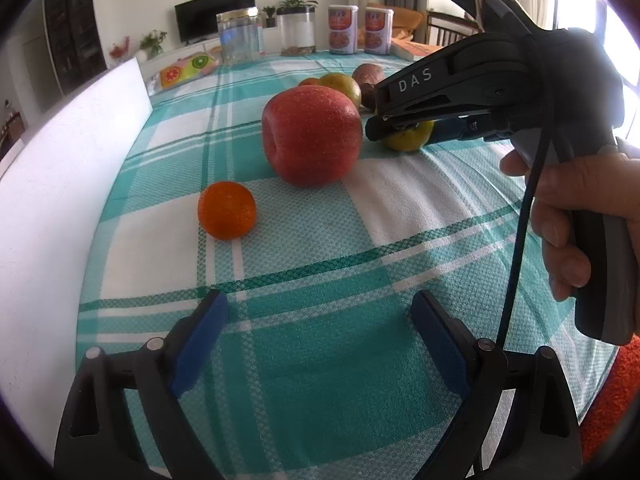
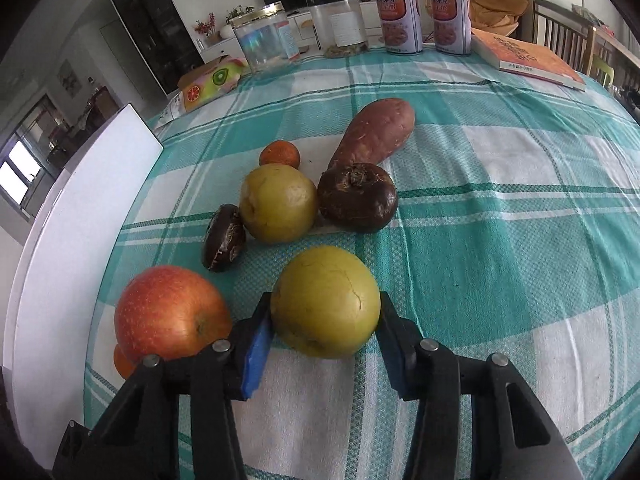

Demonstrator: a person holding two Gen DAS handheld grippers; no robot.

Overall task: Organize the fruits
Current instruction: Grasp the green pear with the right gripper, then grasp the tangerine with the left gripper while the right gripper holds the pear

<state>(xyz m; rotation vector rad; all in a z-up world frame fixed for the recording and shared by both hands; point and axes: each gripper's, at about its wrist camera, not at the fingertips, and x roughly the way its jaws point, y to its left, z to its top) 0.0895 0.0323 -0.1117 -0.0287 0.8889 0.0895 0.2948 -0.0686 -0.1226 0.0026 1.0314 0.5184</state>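
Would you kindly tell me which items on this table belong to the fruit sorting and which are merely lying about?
Job: red apple, two yellow-green pears, two oranges.
Lying about: sweet potato, glass jars, tins, book.

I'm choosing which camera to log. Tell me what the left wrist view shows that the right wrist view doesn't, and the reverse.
Left only: the person's hand on the right hand-held gripper, and the open left hand-held gripper.

Right only: the sweet potato and two dark round fruits.

Both: the apple, the pear between the right fingers, jars, cans, checked cloth.
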